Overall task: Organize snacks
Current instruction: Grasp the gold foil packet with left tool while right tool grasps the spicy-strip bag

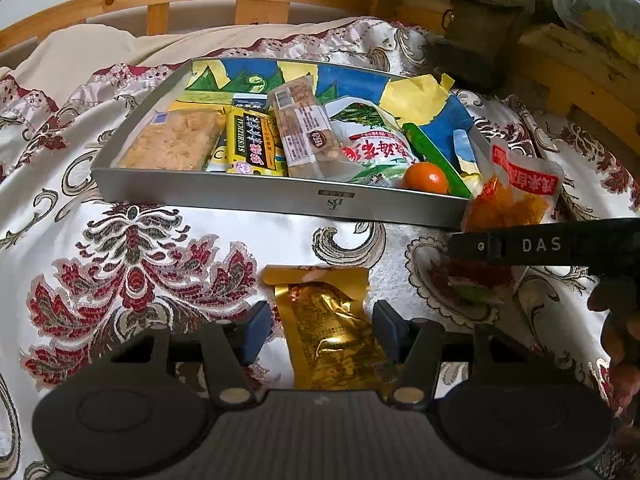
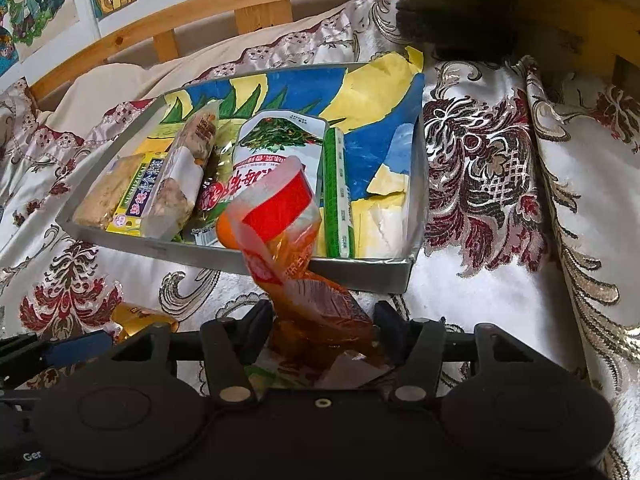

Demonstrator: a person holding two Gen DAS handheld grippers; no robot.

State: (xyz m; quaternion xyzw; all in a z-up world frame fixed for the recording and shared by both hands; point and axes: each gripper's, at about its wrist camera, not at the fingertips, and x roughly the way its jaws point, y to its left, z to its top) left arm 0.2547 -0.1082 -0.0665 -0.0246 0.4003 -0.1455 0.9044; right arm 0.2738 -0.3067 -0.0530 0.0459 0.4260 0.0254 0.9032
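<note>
With the left gripper (image 1: 320,330) narrowed around the gold packet (image 1: 334,334) on the bedspread (image 1: 160,248) and the right gripper (image 2: 322,334) pinching the limp orange packet (image 2: 298,276) near the tray (image 2: 362,276), either slippery wrapper could slide free mid-lift.

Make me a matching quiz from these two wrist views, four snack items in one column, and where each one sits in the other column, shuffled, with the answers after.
Things:
1. gold packet
2. orange-red packet
3. small orange fruit
4. flat biscuit pack

Places:
A. at the tray's left end
B. between the right gripper's fingers
C. on the cloth, between the left gripper's fingers
D. in the tray, against its near wall

Pairs: 1-C, 2-B, 3-D, 4-A
</note>
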